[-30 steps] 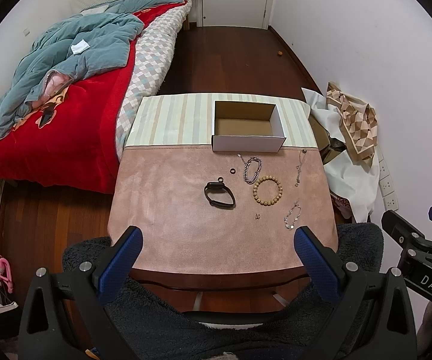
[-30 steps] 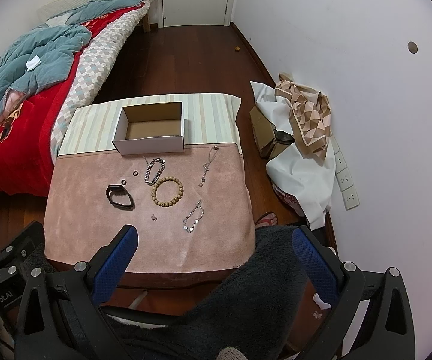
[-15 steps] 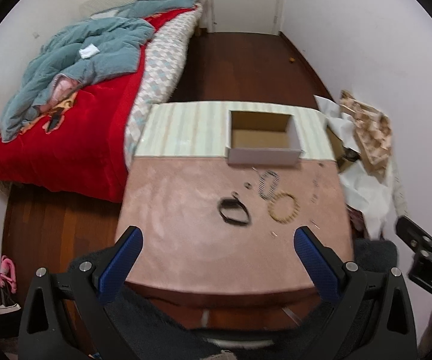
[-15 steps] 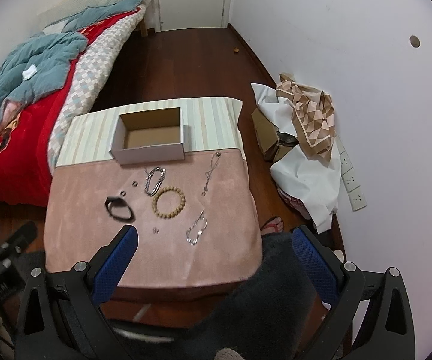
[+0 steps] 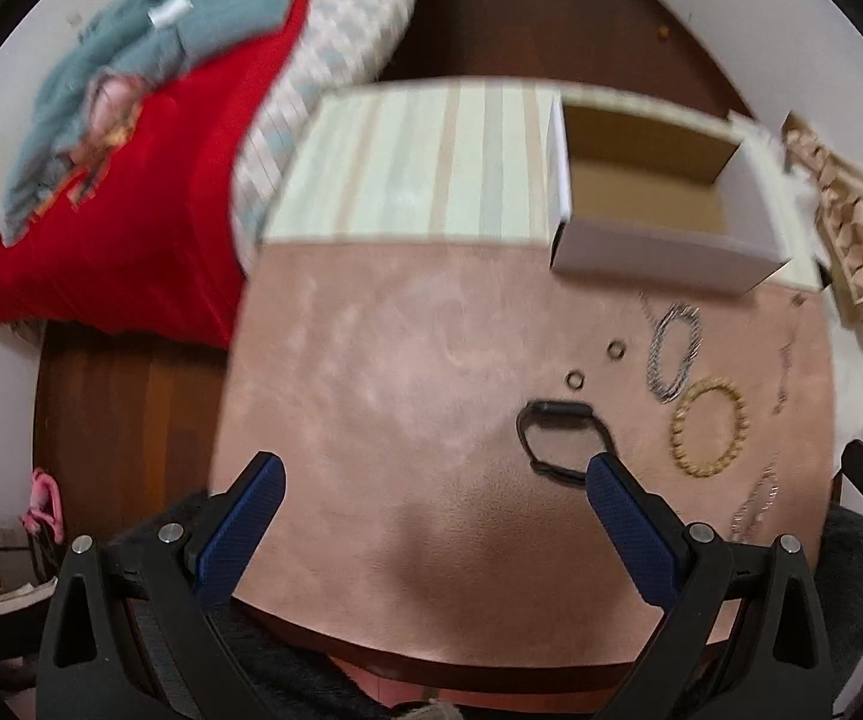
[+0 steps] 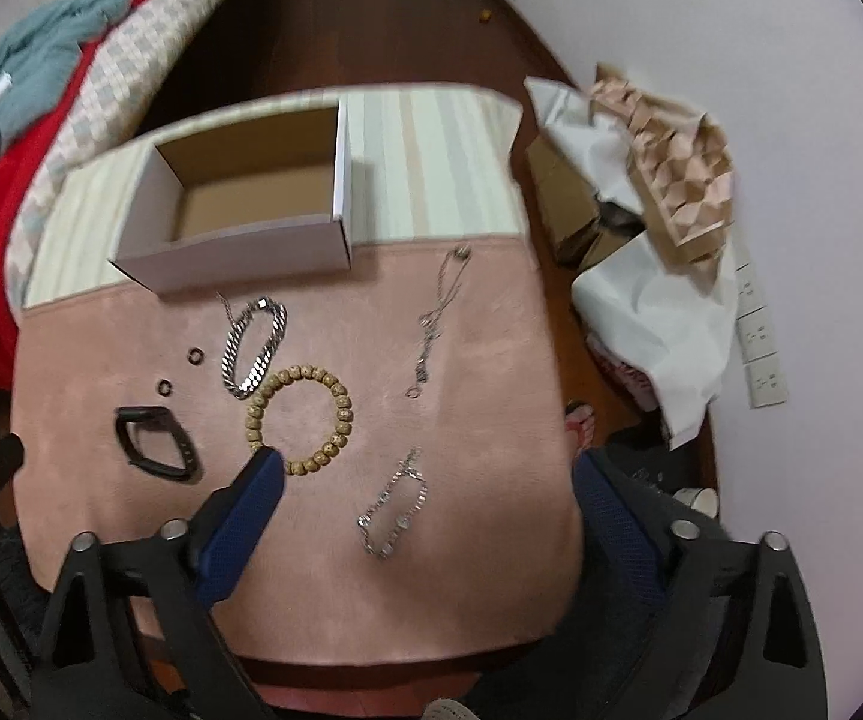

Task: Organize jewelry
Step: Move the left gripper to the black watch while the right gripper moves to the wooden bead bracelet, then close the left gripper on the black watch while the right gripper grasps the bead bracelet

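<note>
Both sets of jaws stand spread and empty: the left gripper [image 5: 431, 525] low in its frame, the right gripper [image 6: 425, 504] straddling a thin silver chain [image 6: 394, 510] at lower centre. That chain looks the likeliest first pick; a low, centred pinch should serve before carrying it to the open box [image 6: 239, 252] at the bench's [image 6: 491, 570] upper left.

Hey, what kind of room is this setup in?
Most likely a bedroom: a bed with a red blanket and teal quilt stands beside the cloth-covered table, on a wooden floor.
</note>
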The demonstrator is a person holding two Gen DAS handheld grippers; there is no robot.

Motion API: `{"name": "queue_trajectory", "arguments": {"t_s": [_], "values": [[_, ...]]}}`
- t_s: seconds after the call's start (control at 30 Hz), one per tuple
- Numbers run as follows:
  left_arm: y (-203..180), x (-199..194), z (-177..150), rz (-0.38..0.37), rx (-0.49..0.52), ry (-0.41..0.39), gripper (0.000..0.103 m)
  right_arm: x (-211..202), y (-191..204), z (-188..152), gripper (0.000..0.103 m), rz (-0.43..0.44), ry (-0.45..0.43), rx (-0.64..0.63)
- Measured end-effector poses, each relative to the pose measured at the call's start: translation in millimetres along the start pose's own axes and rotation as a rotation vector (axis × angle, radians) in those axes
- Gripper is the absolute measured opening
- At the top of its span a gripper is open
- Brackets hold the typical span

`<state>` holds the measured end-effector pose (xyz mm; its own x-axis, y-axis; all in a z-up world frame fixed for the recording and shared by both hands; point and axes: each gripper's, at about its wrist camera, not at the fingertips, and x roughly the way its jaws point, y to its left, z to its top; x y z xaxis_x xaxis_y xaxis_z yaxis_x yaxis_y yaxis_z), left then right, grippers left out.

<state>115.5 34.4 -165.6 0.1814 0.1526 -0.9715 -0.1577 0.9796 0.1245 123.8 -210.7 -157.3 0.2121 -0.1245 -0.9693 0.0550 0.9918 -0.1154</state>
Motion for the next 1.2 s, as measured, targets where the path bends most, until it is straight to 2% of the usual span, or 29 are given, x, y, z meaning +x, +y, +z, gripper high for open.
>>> {"name": "queue_trajectory", "arguments": {"t_s": [0.13,0.27,0.33,0.4,0.47,0.53,0.6,0.63,0.73,0.77,0.8,0.9,1.0,1.07,1.1,1.13,1.2], "values": [[-8,44,2,-0.034,-0.005,0.092,0.102,47,12,3,0.078,0.004,0.072,-0.012],[-12,72,4,-0.080,-0.028,0.146,0.102,80,18,3,0.072,0.027,0.117,0.001],[-15,82,5,-0.096,-0.036,0.159,0.097,91,19,2,0.067,0.036,0.131,0.009],[-17,91,7,-0.120,-0.040,0.181,0.082,99,20,2,0.064,0.049,0.150,0.017],[-20,98,7,-0.133,-0.035,0.201,0.073,108,23,3,0.060,0.058,0.164,0.018],[-24,102,7,-0.135,-0.024,0.204,0.070,112,25,2,0.059,0.065,0.172,0.017],[-28,104,6,-0.125,0.002,0.198,0.058,116,29,1,0.057,0.069,0.179,0.011],[-30,105,5,-0.129,0.010,0.190,0.056,118,28,2,0.054,0.070,0.184,0.009],[-37,101,5,-0.135,0.051,0.155,0.036,117,30,1,0.053,0.079,0.179,0.009],[-40,99,6,-0.136,0.064,0.148,0.024,116,31,2,0.052,0.080,0.175,0.006],[-43,98,6,-0.133,0.081,0.140,0.017,115,32,3,0.052,0.080,0.172,0.005],[-55,100,9,-0.129,0.123,0.121,0.007,115,32,7,0.052,0.081,0.154,0.002],[-64,98,9,-0.126,0.147,0.110,0.004,115,35,4,0.050,0.080,0.133,-0.003],[-68,97,9,-0.128,0.151,0.103,0.002,112,37,2,0.037,0.079,0.113,-0.008],[-71,95,9,-0.130,0.151,0.099,0.002,112,37,0,0.017,0.077,0.104,-0.010],[-70,94,7,-0.131,0.151,0.094,0.002,112,37,0,0.010,0.073,0.100,-0.011],[-74,91,5,-0.131,0.153,0.084,0.001,113,35,0,0.010,0.079,0.103,-0.001]]}}
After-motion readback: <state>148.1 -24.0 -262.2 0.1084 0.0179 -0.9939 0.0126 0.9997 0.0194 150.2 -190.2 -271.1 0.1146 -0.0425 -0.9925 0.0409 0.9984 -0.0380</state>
